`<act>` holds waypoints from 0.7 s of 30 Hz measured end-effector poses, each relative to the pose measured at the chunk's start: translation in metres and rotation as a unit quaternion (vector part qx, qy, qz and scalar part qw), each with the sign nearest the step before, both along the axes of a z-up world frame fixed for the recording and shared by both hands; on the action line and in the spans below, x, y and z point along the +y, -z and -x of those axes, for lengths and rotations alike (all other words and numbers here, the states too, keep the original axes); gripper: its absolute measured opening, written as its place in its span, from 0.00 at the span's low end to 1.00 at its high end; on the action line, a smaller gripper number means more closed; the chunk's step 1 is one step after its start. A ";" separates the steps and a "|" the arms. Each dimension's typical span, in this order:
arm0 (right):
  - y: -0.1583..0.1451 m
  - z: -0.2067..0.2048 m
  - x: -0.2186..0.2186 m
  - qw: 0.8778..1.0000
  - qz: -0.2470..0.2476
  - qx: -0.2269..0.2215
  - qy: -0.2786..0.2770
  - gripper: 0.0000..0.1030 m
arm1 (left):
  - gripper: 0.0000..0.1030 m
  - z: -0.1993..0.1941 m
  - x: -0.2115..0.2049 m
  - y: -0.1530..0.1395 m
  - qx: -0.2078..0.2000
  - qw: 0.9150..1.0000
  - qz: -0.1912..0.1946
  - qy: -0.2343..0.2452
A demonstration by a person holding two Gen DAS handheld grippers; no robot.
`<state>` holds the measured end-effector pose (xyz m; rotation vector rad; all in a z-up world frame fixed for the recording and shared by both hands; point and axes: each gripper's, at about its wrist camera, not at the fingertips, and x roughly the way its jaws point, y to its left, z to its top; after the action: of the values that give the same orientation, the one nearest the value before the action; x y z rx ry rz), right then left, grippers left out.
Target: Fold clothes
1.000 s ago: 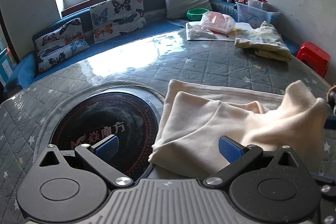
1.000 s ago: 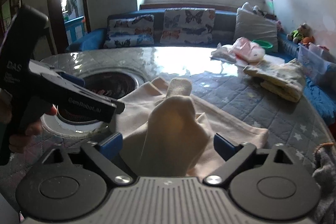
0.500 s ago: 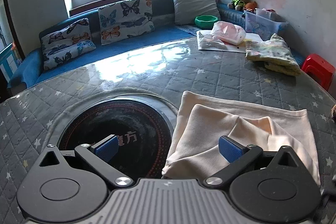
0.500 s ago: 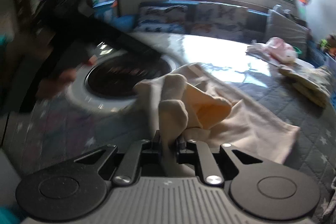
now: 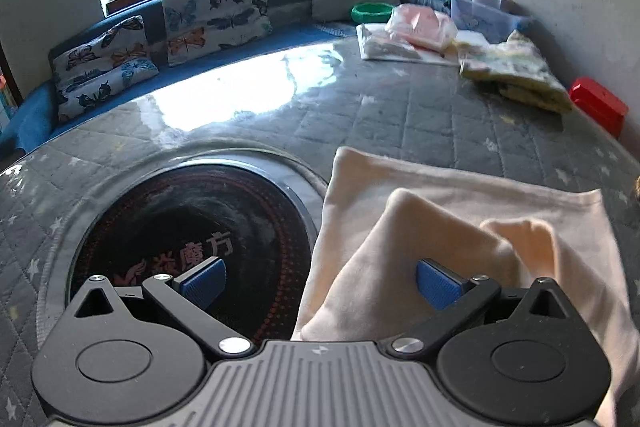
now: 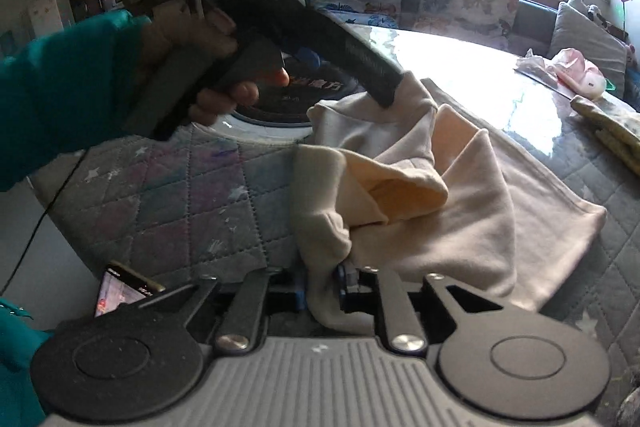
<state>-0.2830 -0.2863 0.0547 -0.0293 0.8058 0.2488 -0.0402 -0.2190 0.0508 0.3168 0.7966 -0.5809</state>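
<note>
A cream garment [image 5: 460,239] lies partly folded on the grey quilted table [image 5: 400,115], right of a round black cooktop [image 5: 188,239]. My left gripper [image 5: 320,285] is open, hovering over the garment's left edge, one blue pad [image 5: 438,285] above the cloth. In the right wrist view the same garment [image 6: 472,195] lies bunched. My right gripper [image 6: 324,287] is shut on a pinched fold of it near the table's front edge. The left gripper's black body [image 6: 304,7] shows above the garment's far corner, held by a hand in a teal sleeve.
Folded patterned clothes [image 5: 516,75] and a pink bundle [image 5: 420,27] lie at the table's far right. A blue bench with butterfly cushions [image 5: 212,11] runs behind. A red stool [image 5: 598,105] stands at right. A phone [image 6: 124,291] lies below the table edge.
My right gripper closed on a fold of the cream garment and pulled it toward the table's front-left edge. My left gripper stayed open and shifted slightly over the garment's left side.
</note>
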 end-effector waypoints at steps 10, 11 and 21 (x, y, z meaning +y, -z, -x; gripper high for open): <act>-0.035 0.012 -0.048 0.993 -0.015 -0.056 0.104 0.55 | 0.80 0.001 -0.004 0.019 0.012 0.999 0.005 0.031; -0.034 0.010 -0.056 0.991 -0.017 -0.056 0.124 0.55 | 0.70 0.001 -0.004 0.019 0.016 0.999 0.012 0.037; 0.013 -0.029 -0.120 0.965 -0.082 0.018 0.246 0.59 | 0.13 0.019 -0.004 0.013 0.003 0.997 0.028 0.072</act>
<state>-0.2541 -0.4064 0.0417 0.3307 0.8007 -0.1564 -0.0591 -0.2230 0.0379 0.3221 0.7660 -0.7395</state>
